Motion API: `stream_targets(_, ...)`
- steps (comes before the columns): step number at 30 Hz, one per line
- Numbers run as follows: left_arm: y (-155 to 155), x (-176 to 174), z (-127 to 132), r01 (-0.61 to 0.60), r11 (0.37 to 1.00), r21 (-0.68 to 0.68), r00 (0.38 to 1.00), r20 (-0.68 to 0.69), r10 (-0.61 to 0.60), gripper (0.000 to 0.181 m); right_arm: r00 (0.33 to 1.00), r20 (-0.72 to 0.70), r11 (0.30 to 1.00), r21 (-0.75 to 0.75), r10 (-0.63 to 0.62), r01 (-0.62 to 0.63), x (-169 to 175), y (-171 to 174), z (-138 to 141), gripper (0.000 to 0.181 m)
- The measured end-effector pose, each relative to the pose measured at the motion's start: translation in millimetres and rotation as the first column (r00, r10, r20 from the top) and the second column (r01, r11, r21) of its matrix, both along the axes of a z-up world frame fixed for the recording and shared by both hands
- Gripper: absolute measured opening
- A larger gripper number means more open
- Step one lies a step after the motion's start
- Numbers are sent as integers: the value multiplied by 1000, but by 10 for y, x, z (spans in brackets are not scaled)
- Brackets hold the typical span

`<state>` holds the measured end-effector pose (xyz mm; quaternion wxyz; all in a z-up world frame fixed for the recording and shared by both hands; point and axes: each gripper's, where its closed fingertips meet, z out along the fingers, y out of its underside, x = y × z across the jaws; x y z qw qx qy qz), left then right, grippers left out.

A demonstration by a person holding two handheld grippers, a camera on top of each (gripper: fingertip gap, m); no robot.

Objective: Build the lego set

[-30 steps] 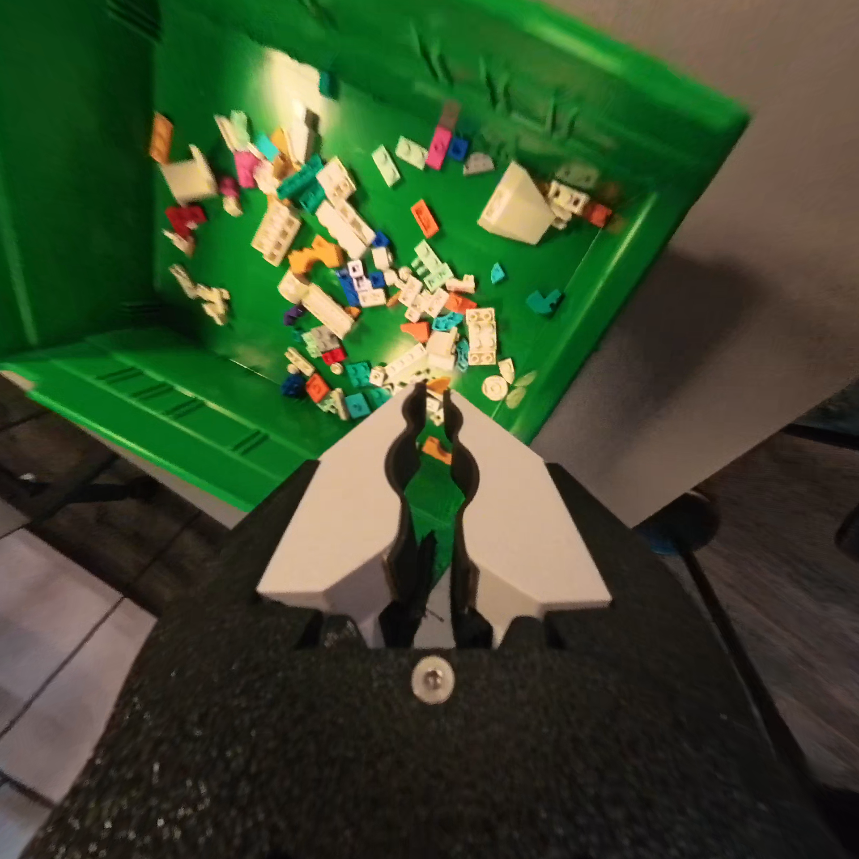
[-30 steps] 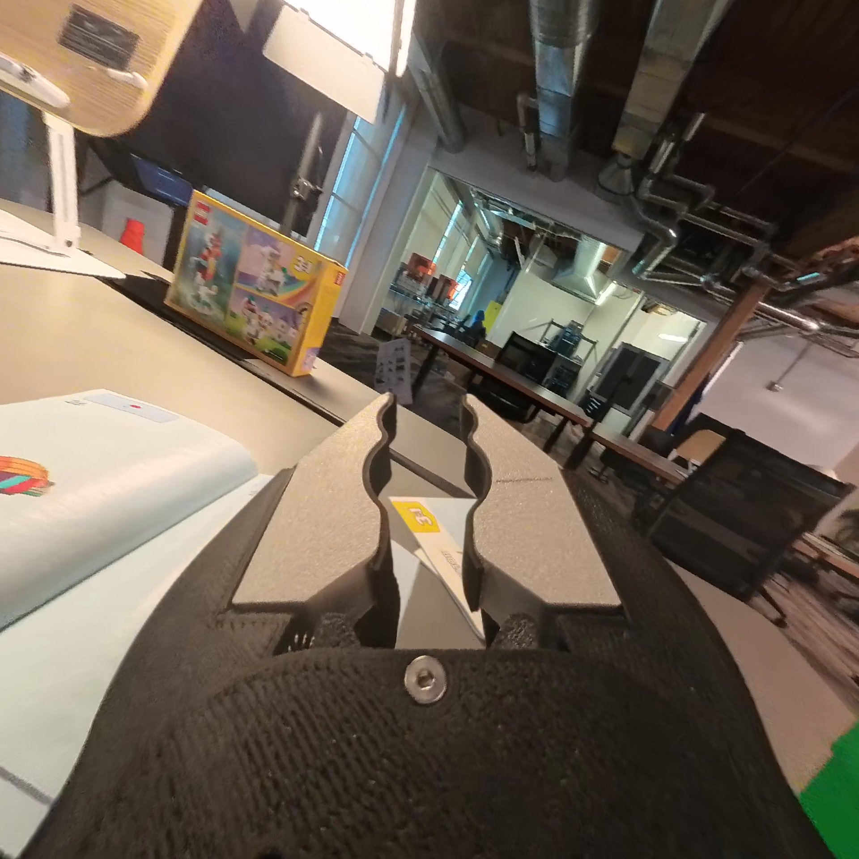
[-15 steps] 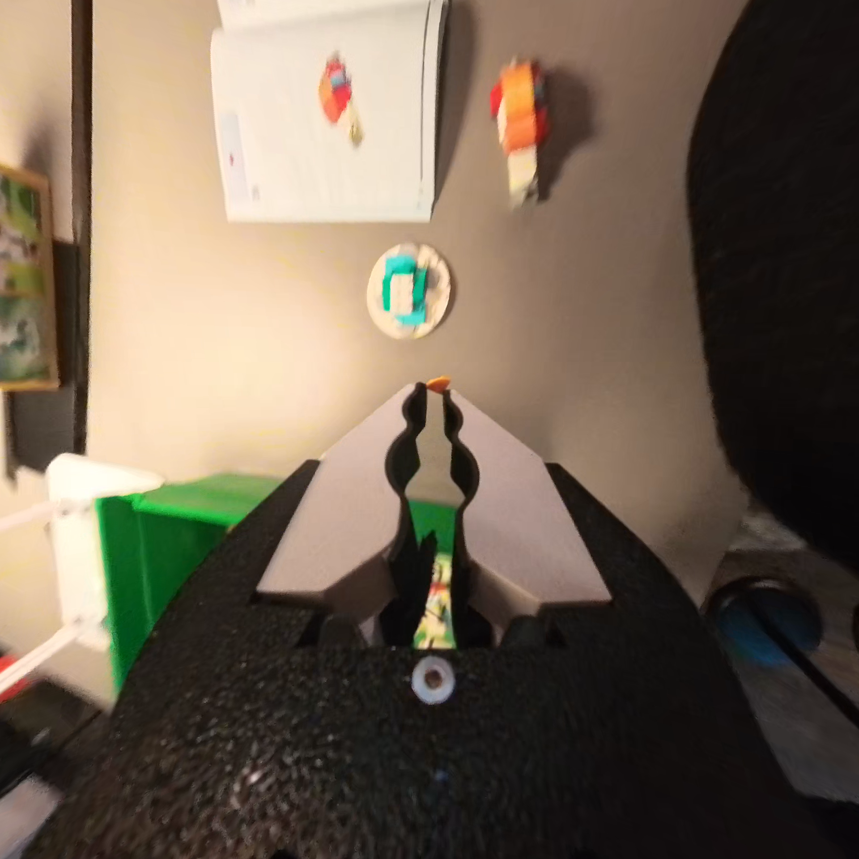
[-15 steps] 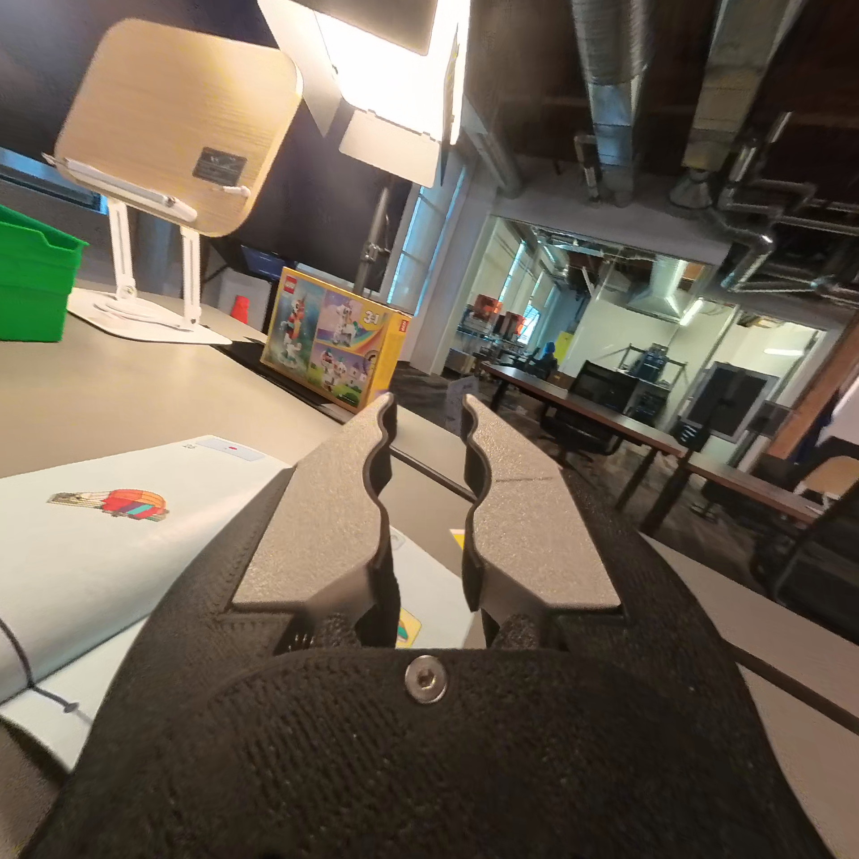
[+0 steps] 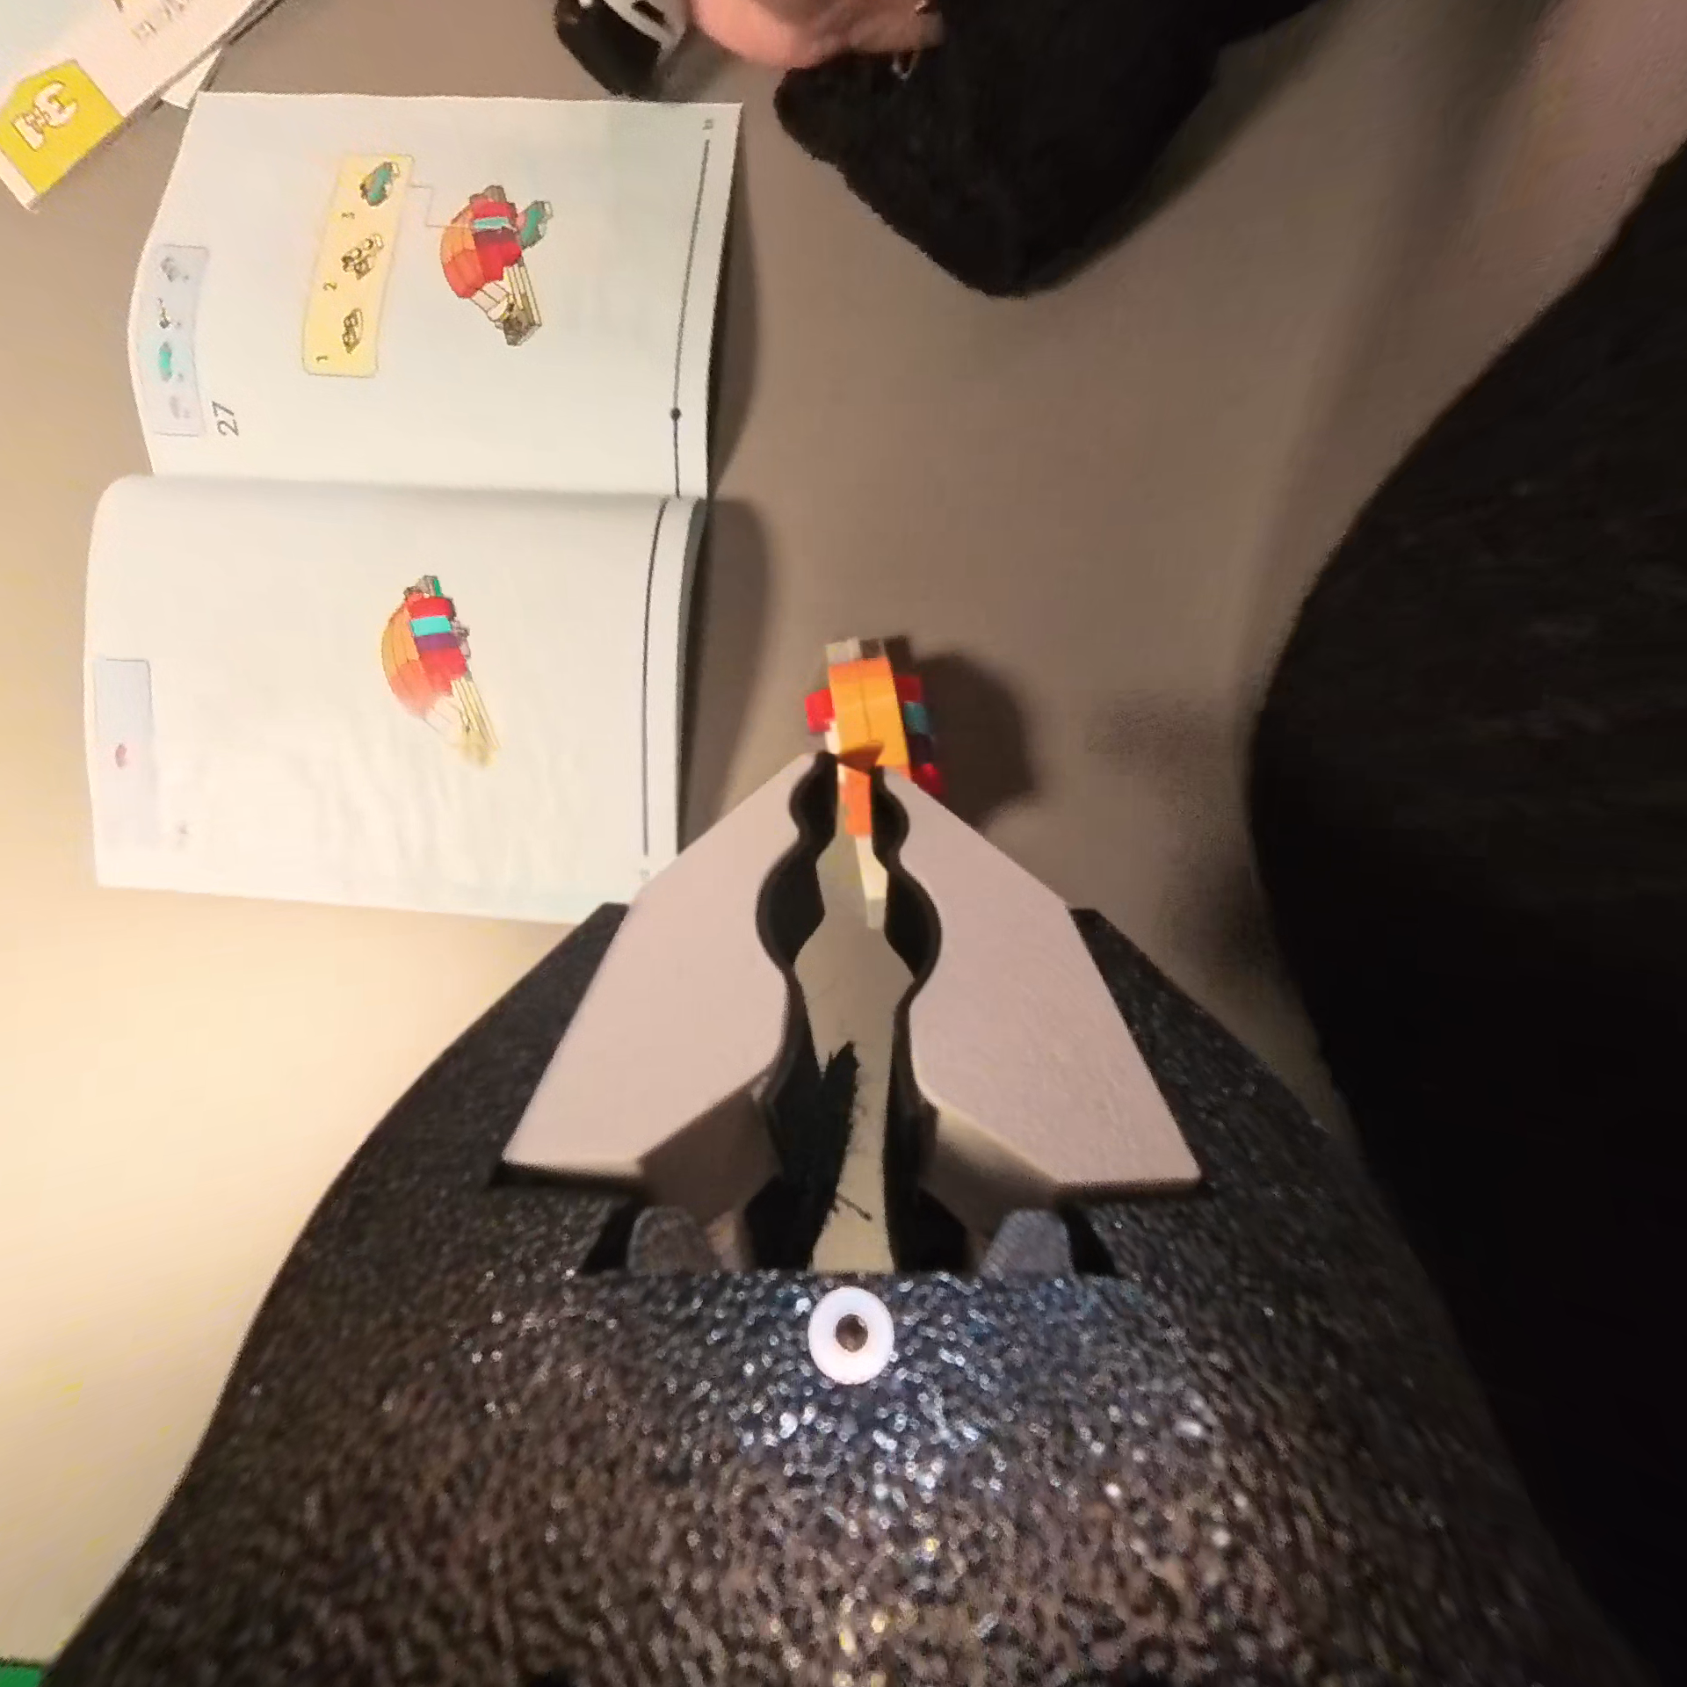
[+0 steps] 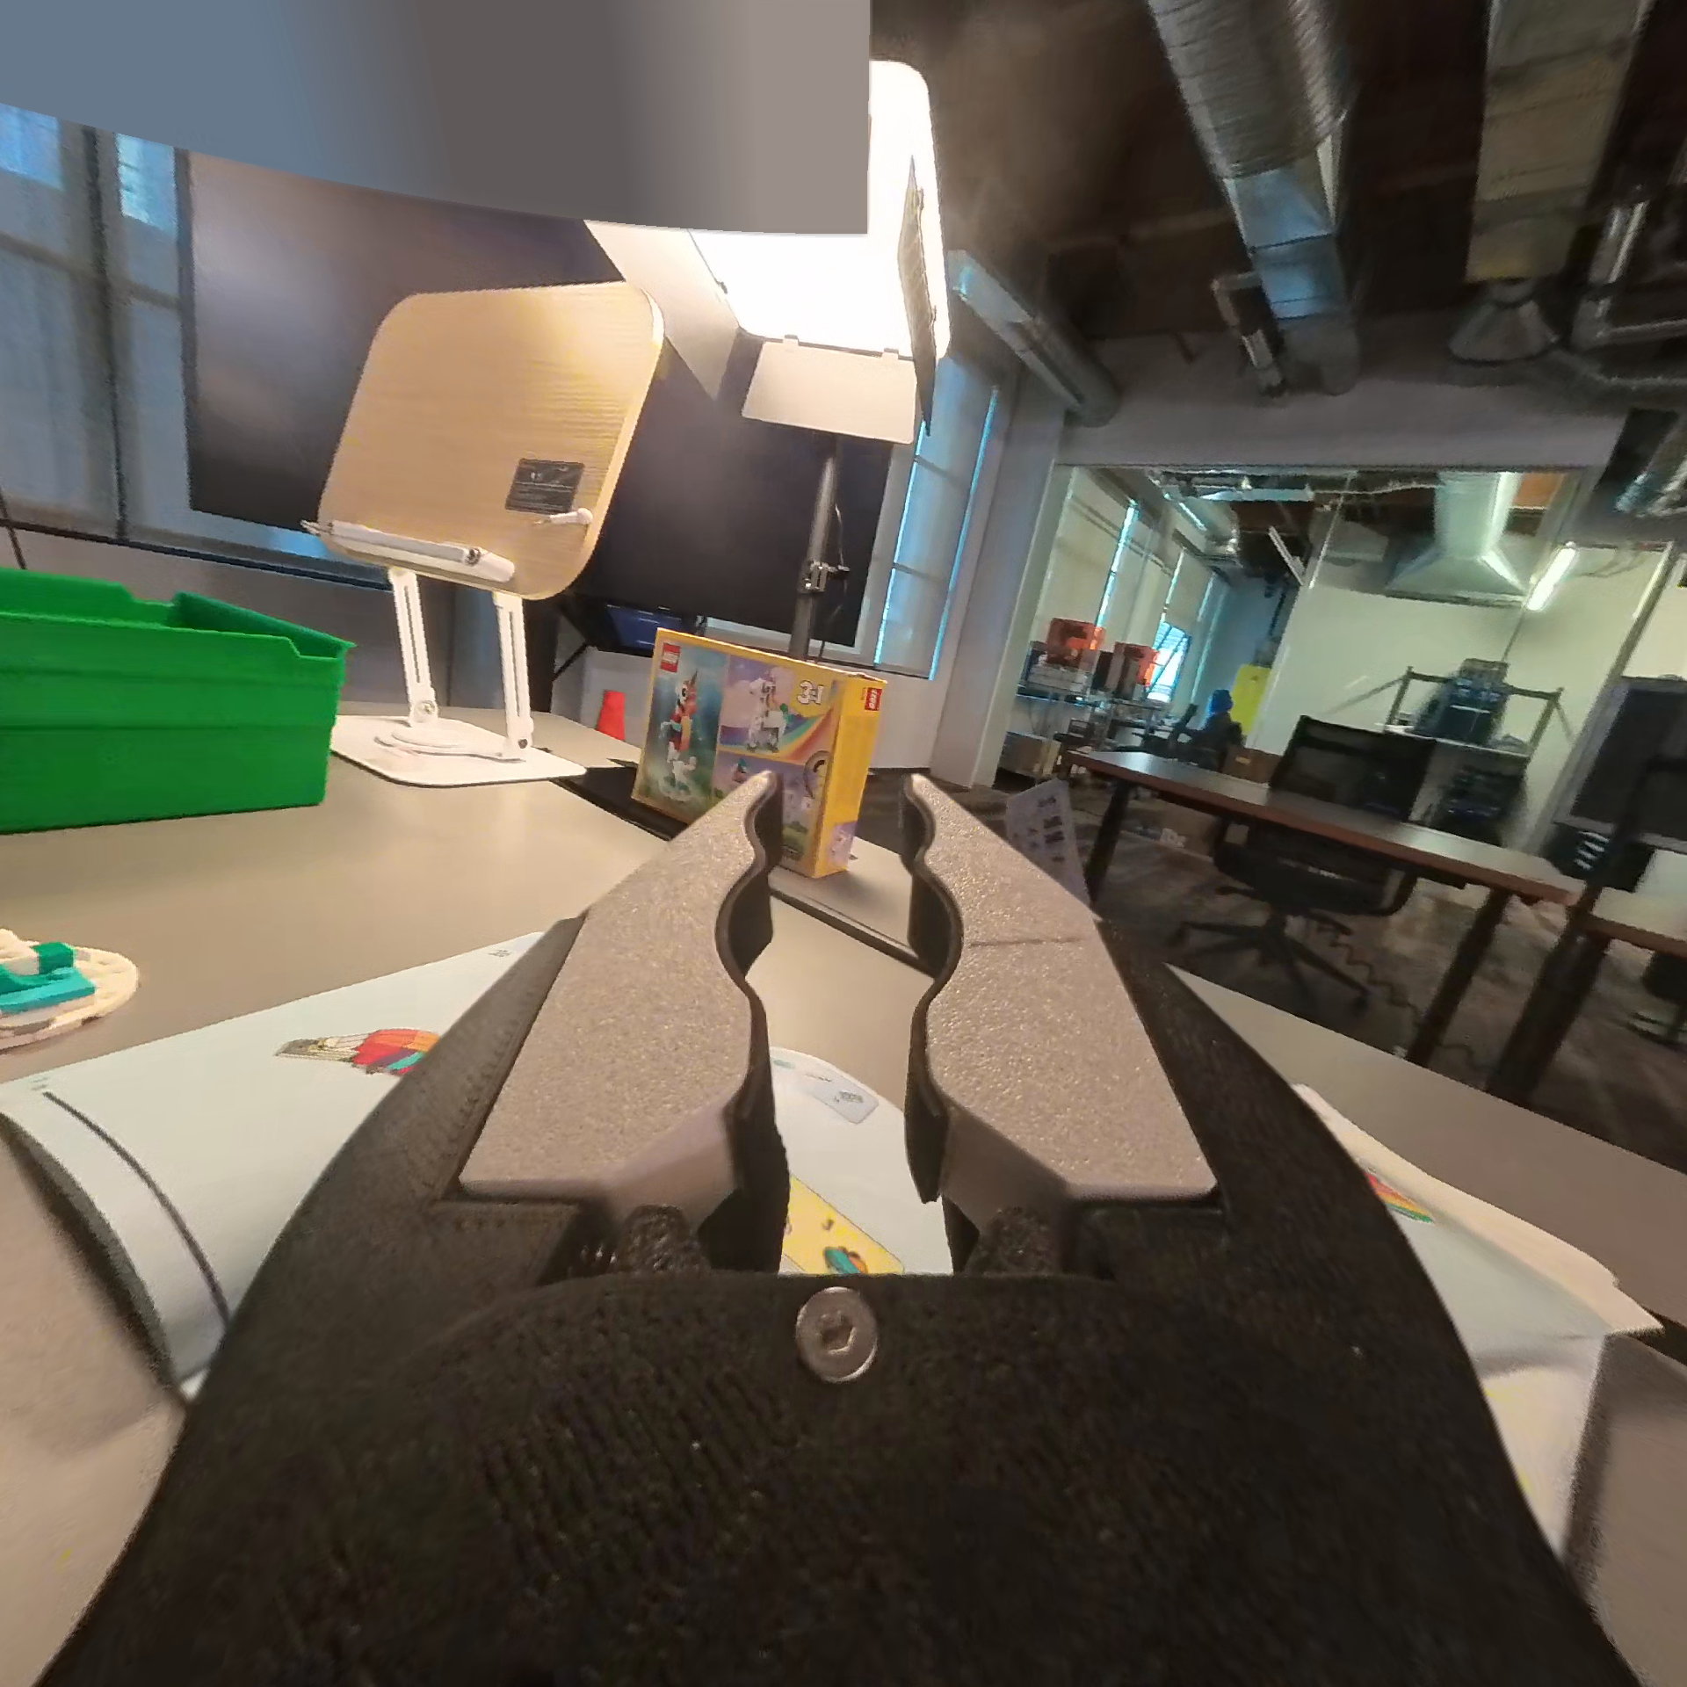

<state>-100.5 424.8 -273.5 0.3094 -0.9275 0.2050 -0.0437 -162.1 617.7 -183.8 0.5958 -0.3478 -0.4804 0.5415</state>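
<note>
In the left wrist view my left gripper (image 5: 844, 767) is shut on a small orange lego piece (image 5: 861, 758) pinched at its tips. It hovers right over a partly built model (image 5: 867, 698) of orange, red, white and teal bricks that stands on the grey table (image 5: 1050, 511). The open instruction booklet (image 5: 383, 548) lies left of the model. In the right wrist view my right gripper (image 6: 840, 794) is open and empty, held low over the booklet (image 6: 274, 1059) and pointing at the lego box (image 6: 758, 749).
A green bin (image 6: 155, 712) stands at the far left, a wooden book stand (image 6: 484, 456) behind it. A round white plate with teal bricks (image 6: 55, 981) lies on the table. A person's hand and dark sleeve (image 5: 986, 137) are at the top, a large black shape (image 5: 1506, 730) at the right. About 20 cm separates my left fingertips from my right.
My left gripper swung from the green bin of loose bricks across the table to the model, carrying the orange piece. My right gripper tilted down and turned left and stayed open.
</note>
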Motion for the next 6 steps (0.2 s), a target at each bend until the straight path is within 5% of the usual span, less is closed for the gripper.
stream_targets(1,34,-26,-33,-11,1000,-4,1000,-9,10,4,1000,1,1000,-2,9,-9,4,-12,-1,23)
stream_targets(6,-24,-195,-226,-75,994,-84,997,-39,72,4,999,4,999,-29,38,-38,23,-26,-2,22)
